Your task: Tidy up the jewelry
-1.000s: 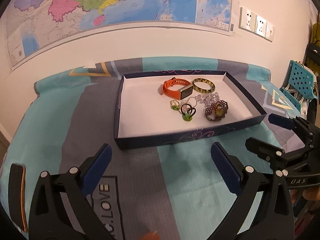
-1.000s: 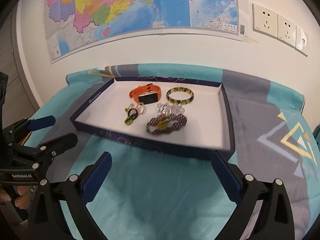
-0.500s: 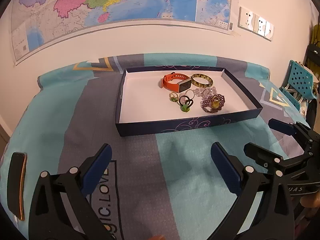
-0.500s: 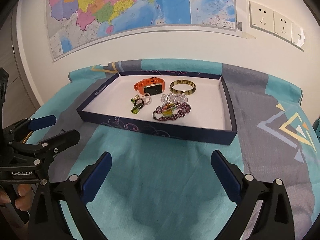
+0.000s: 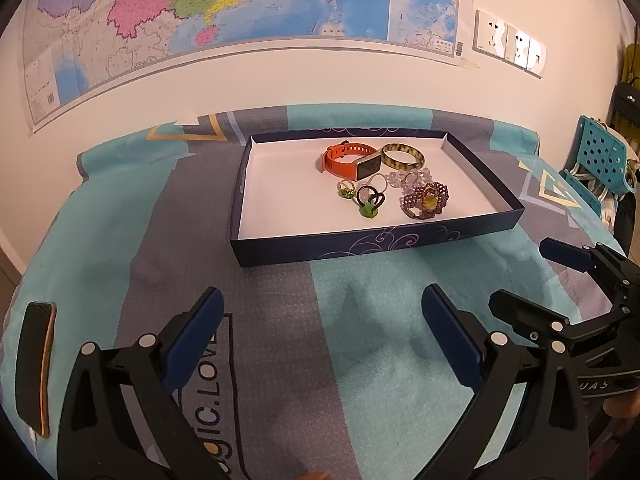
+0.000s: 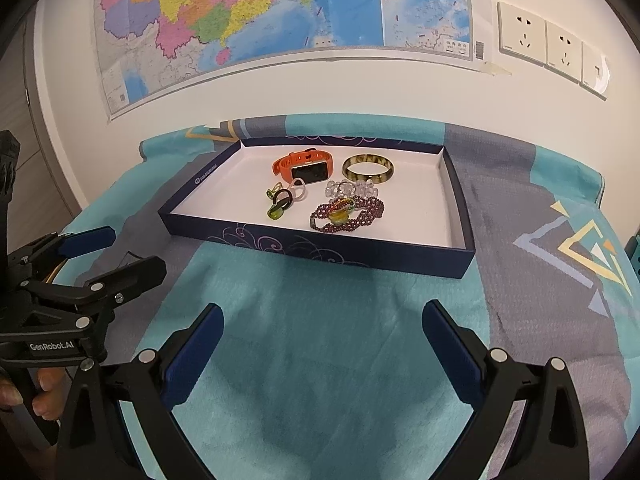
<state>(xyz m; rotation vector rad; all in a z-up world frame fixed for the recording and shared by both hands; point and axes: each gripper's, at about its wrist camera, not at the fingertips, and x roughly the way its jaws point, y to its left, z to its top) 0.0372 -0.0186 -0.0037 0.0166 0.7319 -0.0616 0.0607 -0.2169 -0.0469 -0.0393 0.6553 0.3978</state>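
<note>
A dark blue tray with a white floor sits on the cloth-covered table. In it lie an orange smartwatch, a mottled green bangle, a clear bead bracelet, a purple bead bracelet with a yellow stone, and small rings with green stones. My left gripper is open and empty, well in front of the tray. My right gripper is open and empty, also short of the tray.
A teal and grey cloth covers the table. A dark phone with an orange edge lies at the left edge. A blue perforated chair stands at the right. A map and wall sockets are behind.
Both grippers have drawn back and up from the tray, which now looks smaller and farther. The jewelry has not moved. Both grippers stay open.
</note>
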